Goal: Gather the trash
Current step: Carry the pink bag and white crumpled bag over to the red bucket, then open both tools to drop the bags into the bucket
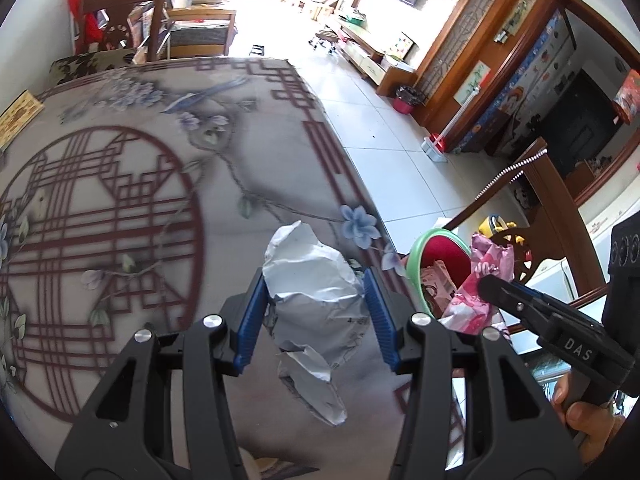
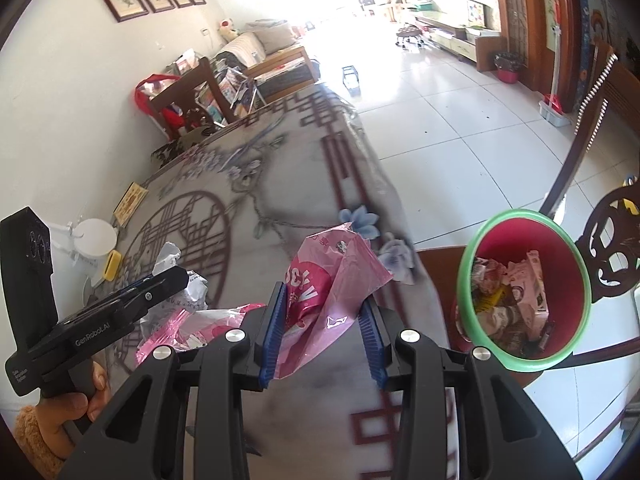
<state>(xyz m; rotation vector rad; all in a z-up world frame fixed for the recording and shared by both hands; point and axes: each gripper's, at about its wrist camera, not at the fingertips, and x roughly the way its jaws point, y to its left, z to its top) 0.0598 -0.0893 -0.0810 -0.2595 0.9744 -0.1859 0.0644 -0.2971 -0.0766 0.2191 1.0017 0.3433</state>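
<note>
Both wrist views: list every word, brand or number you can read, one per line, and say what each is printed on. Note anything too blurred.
"DAS": right gripper body.
"GenRobot.AI": left gripper body.
Pink plastic bag: large white letters, creased, unreadable.
Crumpled white paper: faint print, too small.
Wrappers in the green-rimmed bin: too small.

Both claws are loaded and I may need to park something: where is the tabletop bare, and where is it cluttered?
Bare: the patterned tablecloth from the red lattice circle to the far edge. Crowded: the near left corner, around the white round device, yellow block and loose pink plastic wrapper.
</note>
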